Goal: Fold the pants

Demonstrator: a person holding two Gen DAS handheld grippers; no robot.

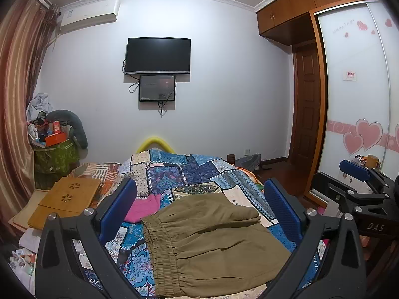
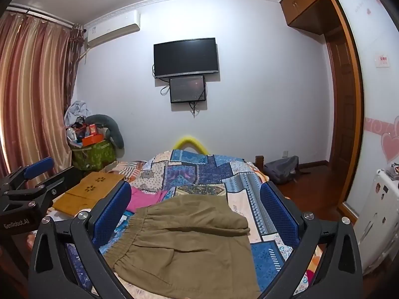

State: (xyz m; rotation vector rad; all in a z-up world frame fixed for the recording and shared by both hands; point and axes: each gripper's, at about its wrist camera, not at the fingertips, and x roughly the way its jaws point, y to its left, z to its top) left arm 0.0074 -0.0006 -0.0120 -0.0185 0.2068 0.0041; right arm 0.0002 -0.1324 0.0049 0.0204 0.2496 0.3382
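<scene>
White wall (image 1: 224, 87) holds television (image 1: 157, 55); striped curtains (image 2: 32, 94) left, wooden wardrobe (image 1: 294, 7) right.

Patchwork bed (image 1: 199, 172) bears pants (image 1: 212, 244), pink cloth (image 1: 143, 208).

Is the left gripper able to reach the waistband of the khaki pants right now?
Probably yes. The left gripper is open above the pants, whose waistband lies exposed on the quilt, with nothing covering it.

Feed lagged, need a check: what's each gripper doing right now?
Left gripper: open, holding nothing, above the pants.
Right gripper: open, holding nothing, above the pants.
</scene>
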